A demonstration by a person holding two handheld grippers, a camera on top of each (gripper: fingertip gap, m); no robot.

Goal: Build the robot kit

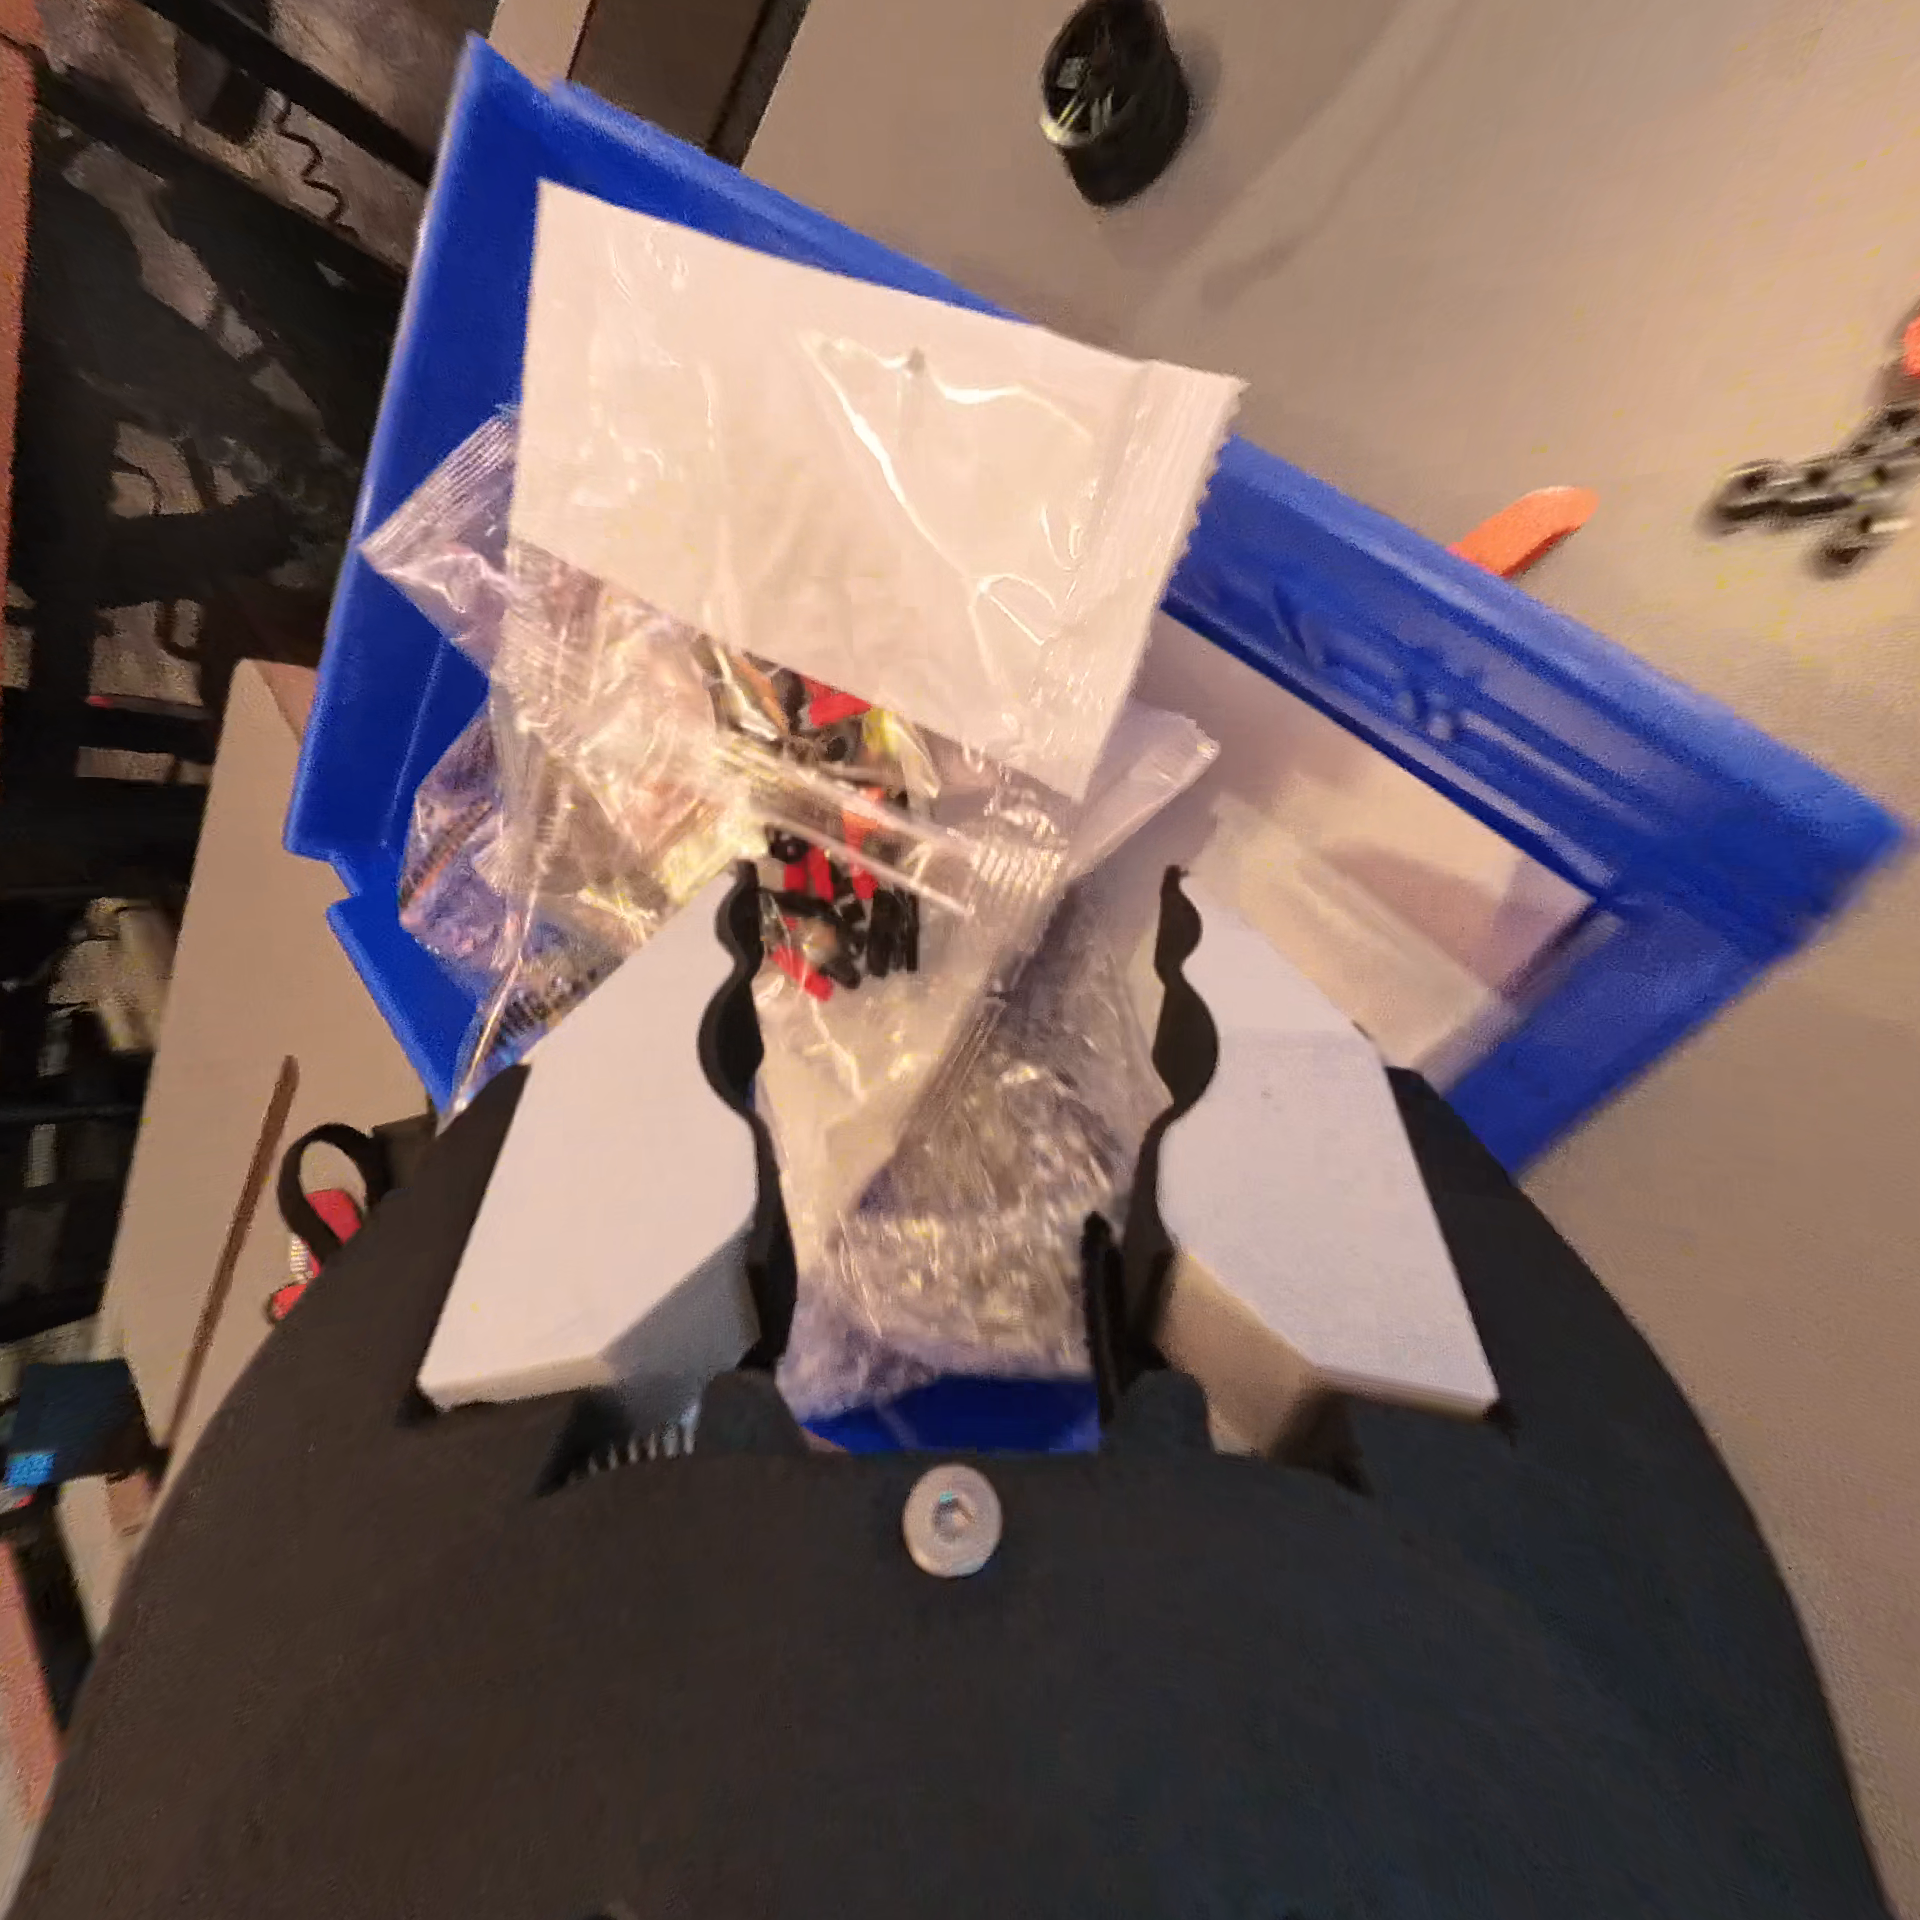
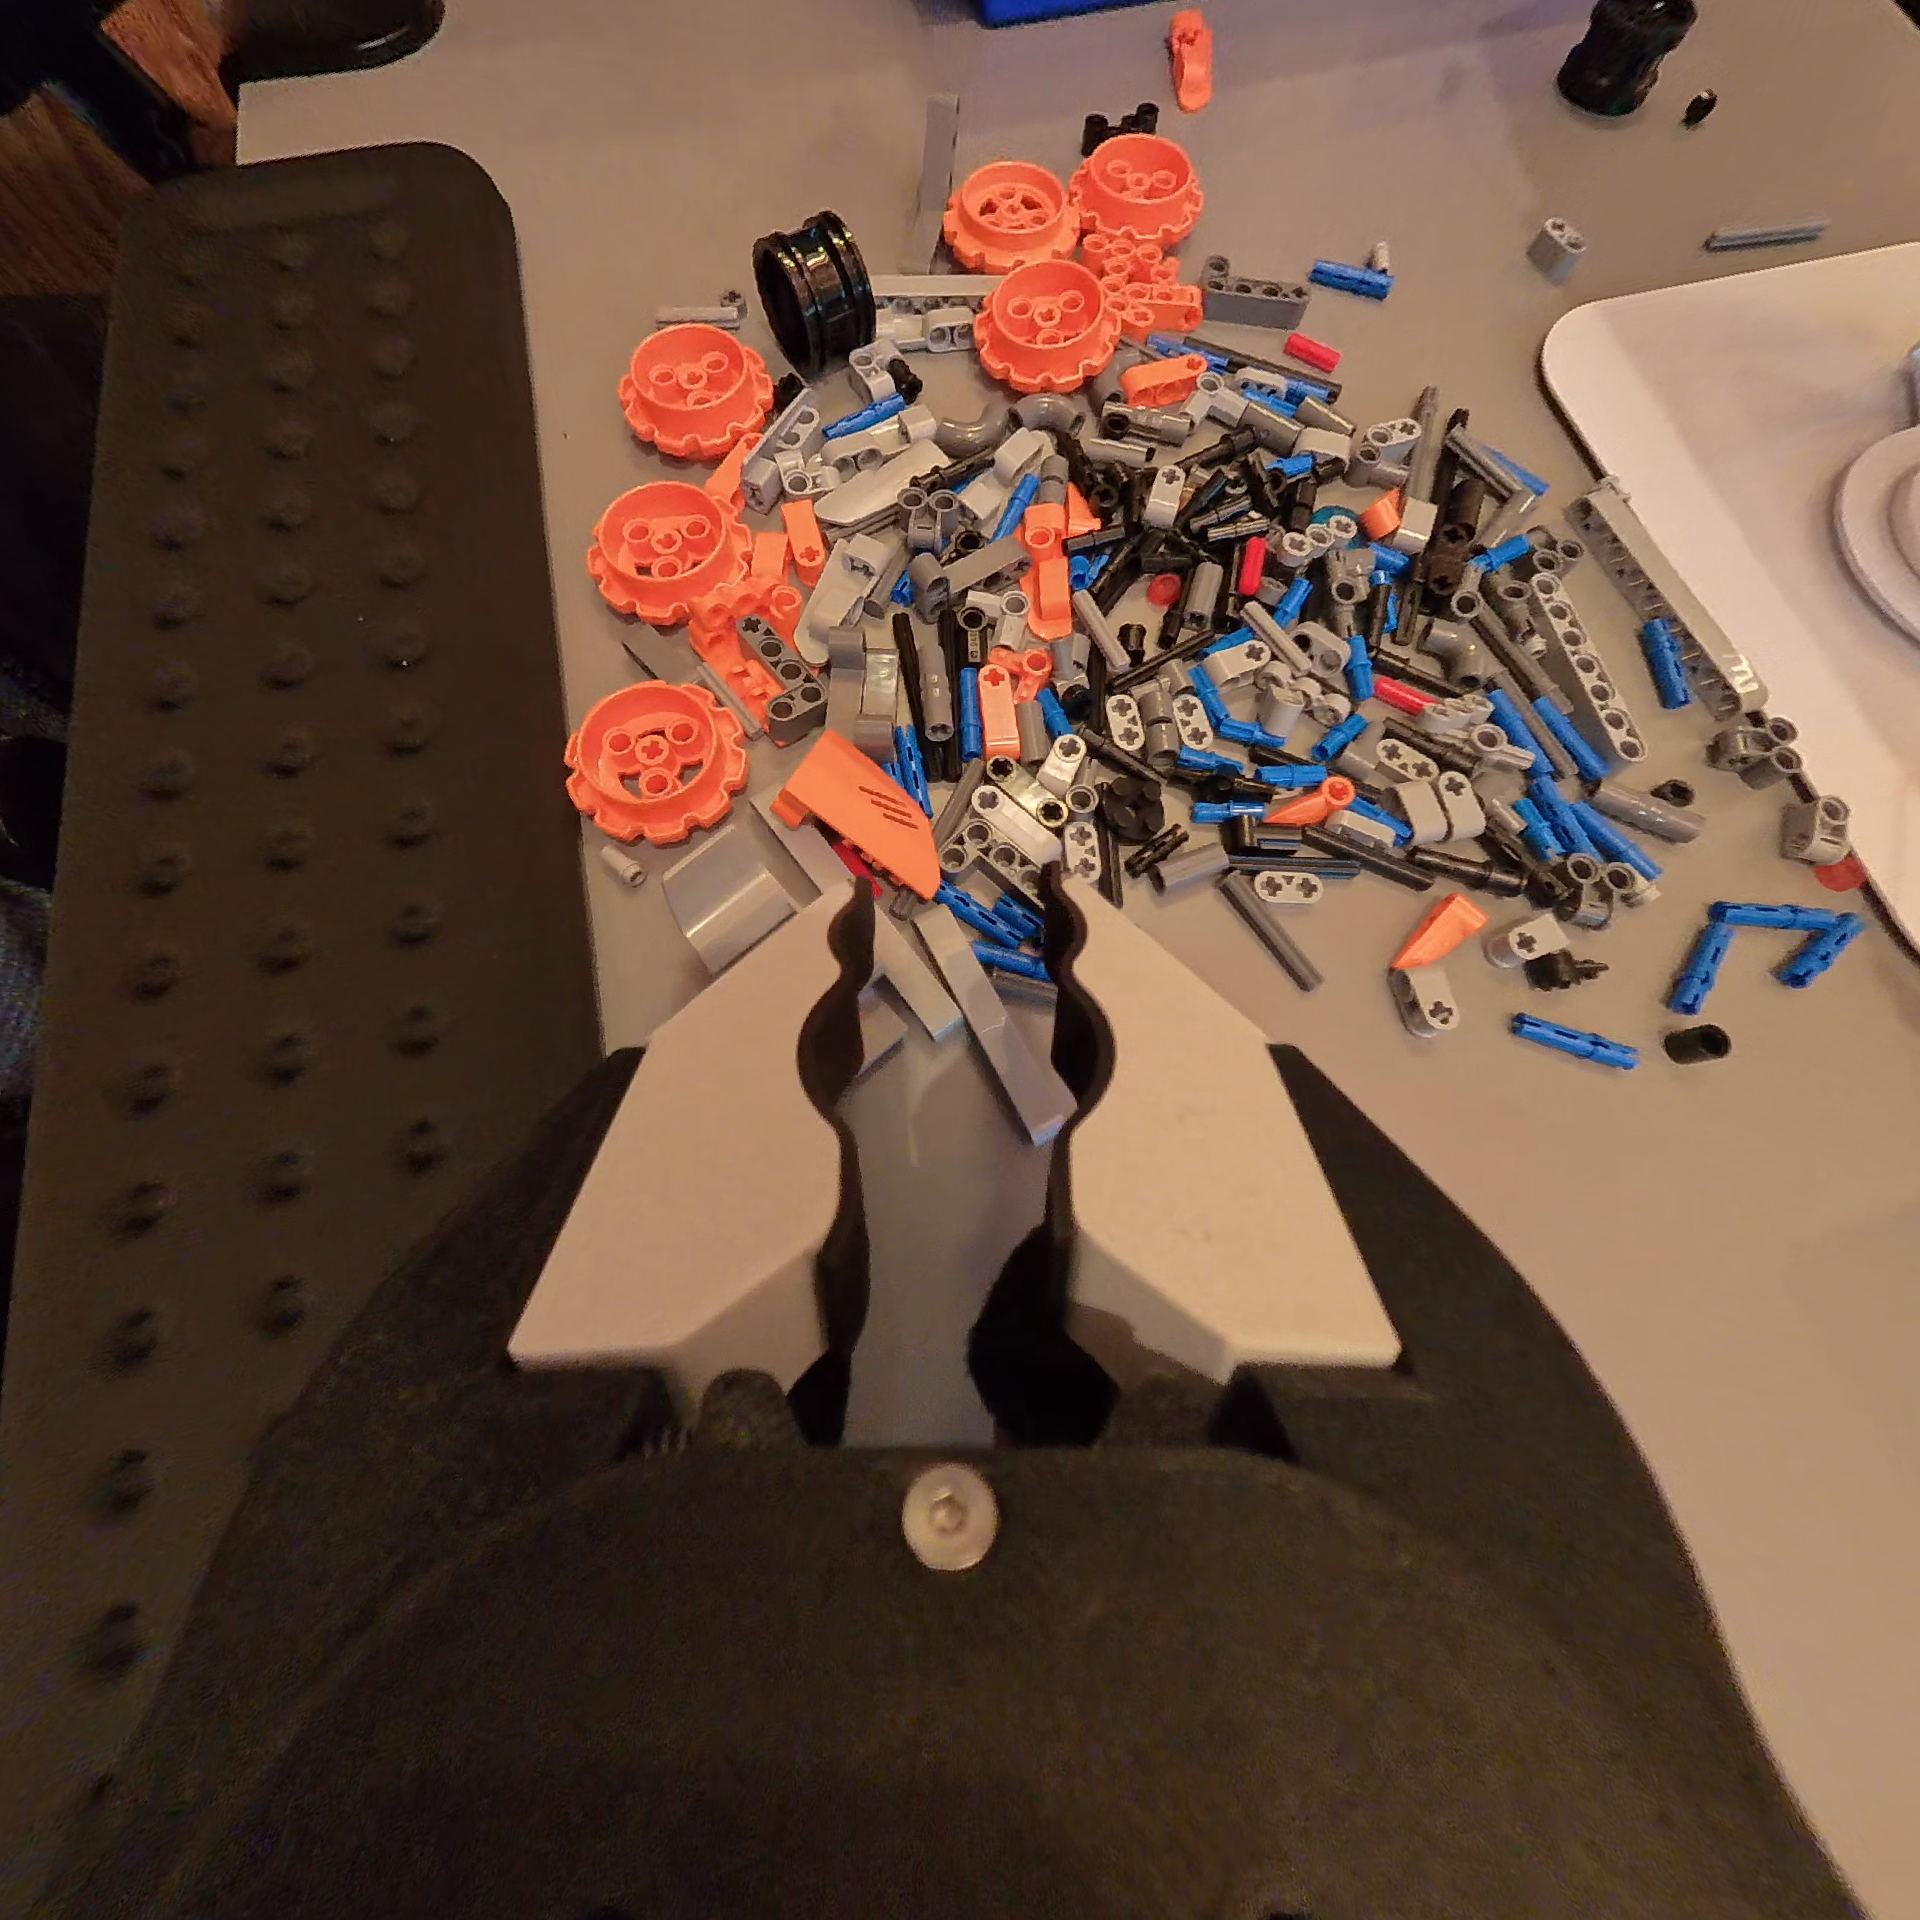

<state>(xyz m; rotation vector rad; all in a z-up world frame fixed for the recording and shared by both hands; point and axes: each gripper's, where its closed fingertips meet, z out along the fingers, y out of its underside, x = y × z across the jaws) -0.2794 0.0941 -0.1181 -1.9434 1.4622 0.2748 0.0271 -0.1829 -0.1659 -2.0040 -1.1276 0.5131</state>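
Observation:
In the left wrist view my left gripper (image 1: 956,899) is open above a blue plastic bin (image 1: 1455,665). The bin holds several clear bags of small parts. A flat white-backed bag (image 1: 831,468) lies on top. A bag of black and red pieces (image 1: 831,894) lies right at the fingertips, and a crumpled clear bag (image 1: 977,1195) sits between the jaws, which are not closed on it. In the right wrist view my right gripper (image 2: 956,883) is open and empty, low over the near edge of a pile of loose building pieces (image 2: 1195,623). Grey flat pieces (image 2: 997,1029) lie between its fingers.
A black studded mat (image 2: 291,727) lies left of the pile. A white tray (image 2: 1745,468) is at the right. Several orange wheels (image 2: 665,551) and a black tyre (image 2: 810,291) edge the pile. Another black tyre (image 1: 1112,94) and an orange piece (image 1: 1527,530) lie beyond the bin. Left tips to right tips: about 40 centimeters.

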